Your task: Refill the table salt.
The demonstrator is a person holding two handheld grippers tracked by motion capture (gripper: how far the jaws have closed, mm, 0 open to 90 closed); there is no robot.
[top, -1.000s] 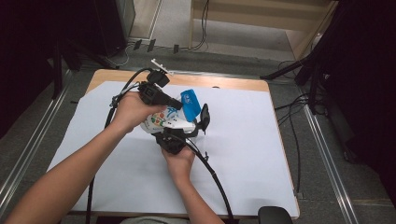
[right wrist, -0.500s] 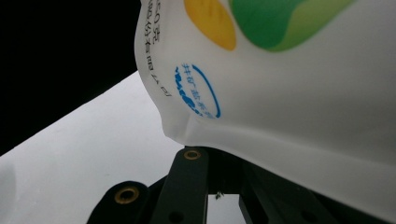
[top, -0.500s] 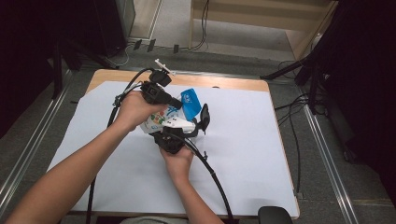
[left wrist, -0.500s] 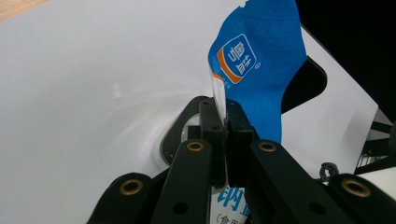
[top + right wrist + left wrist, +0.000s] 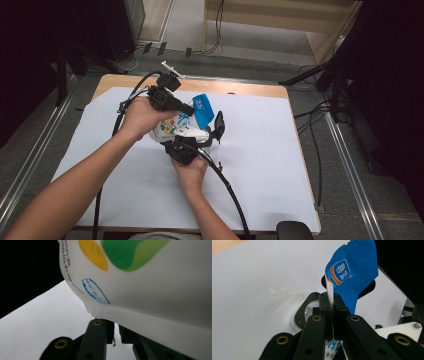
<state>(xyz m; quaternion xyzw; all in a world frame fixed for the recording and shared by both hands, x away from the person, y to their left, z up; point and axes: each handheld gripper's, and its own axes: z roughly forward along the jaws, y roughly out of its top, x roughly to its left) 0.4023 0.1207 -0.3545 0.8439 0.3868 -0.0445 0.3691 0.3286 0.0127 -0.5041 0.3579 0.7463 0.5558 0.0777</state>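
Item: snack bag (image 5: 181, 126), white with coloured print and a blue top flap (image 5: 203, 109), held above the middle of the white-covered tabletop (image 5: 260, 165), slightly toward its far edge. Left gripper (image 5: 186, 108): jaws pressed together on the bag's top seam, the blue flap standing up past them in the left gripper view (image 5: 351, 272). Right gripper (image 5: 218, 125): set at the bag's lower end; its jaws stand nearly together below the white film (image 5: 150, 290), though whether they pinch it cannot be told. Change over the last second: bag and both grippers have shifted only slightly, the hold unchanged. Judgement: the bag is braced for tearing open; the seam looks not yet parted.
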